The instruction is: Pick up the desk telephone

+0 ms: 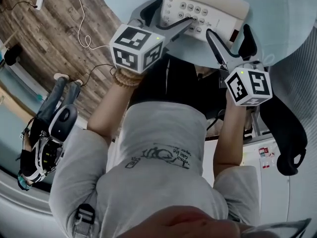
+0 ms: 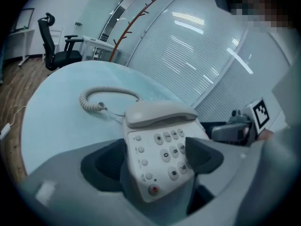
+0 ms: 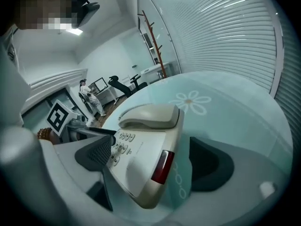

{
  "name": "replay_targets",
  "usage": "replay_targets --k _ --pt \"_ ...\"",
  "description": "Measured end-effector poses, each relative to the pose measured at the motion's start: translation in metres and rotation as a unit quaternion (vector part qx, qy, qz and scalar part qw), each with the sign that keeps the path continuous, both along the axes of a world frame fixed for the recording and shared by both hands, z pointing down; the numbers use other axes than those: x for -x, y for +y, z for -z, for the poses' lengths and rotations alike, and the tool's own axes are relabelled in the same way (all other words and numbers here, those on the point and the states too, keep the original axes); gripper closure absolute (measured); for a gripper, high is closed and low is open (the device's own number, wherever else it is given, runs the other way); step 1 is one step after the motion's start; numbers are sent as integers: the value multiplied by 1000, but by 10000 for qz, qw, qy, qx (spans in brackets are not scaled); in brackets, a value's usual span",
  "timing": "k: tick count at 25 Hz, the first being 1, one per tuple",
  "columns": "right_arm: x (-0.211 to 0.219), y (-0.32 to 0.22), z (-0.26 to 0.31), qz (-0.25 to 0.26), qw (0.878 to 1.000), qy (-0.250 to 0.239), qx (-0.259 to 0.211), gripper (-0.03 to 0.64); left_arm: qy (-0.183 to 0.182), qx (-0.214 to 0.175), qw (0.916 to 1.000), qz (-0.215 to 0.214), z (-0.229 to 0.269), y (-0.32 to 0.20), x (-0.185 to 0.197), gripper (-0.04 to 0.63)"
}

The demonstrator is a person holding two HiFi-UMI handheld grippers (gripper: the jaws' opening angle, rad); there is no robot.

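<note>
Cream plastic telephone [image 1: 218,18]: rigid, probably light, slippery; left gripper [image 2: 155,159] and right gripper [image 3: 153,157], jaws spread, straddle its side edges, the best hold.

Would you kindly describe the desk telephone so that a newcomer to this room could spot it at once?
Find the round, pale blue-green table beside the wall of blinds. At its edge nearest the person sits the desk telephone. It is cream, with its handset cradled, a keypad, a coiled cord and a red strip on one side.
</note>
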State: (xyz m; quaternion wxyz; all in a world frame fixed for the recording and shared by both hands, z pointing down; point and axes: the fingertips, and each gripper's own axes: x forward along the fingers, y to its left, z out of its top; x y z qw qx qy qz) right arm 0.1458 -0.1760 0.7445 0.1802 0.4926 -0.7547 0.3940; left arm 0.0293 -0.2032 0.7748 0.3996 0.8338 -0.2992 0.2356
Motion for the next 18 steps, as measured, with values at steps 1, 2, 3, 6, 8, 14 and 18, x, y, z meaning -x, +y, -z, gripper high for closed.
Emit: replay_targets --k 1,2,3,6,8,14,18 --pt "0 1 -6 18 10000 -8 37 104 -28 3 10000 5 -3 0 -2 189" --pt "-1 2 -12 34 10000 -15 64 104 -79 -2 10000 25 -7 -1 -4 189" --pt "-1 2 -17 41 10000 -29 86 103 -138 -11 9999 49 -11 -1 -6 189" --pt "-2 3 -29 89 9999 -44 120 125 -233 -62 9997 71 -18 -1 -8 186" --pt "-3 4 -33 145 9999 -13 80 238 -239 -125 9996 84 -19 -1 -8 192" --pt "-1 5 -31 159 9998 -90 -28 268 -199 -259 9993 189 -16 -1 -8 206" --pt "0 3 -31 -9 10000 -50 40 278 -299 -329 9987 267 -15 -1 -8 209"
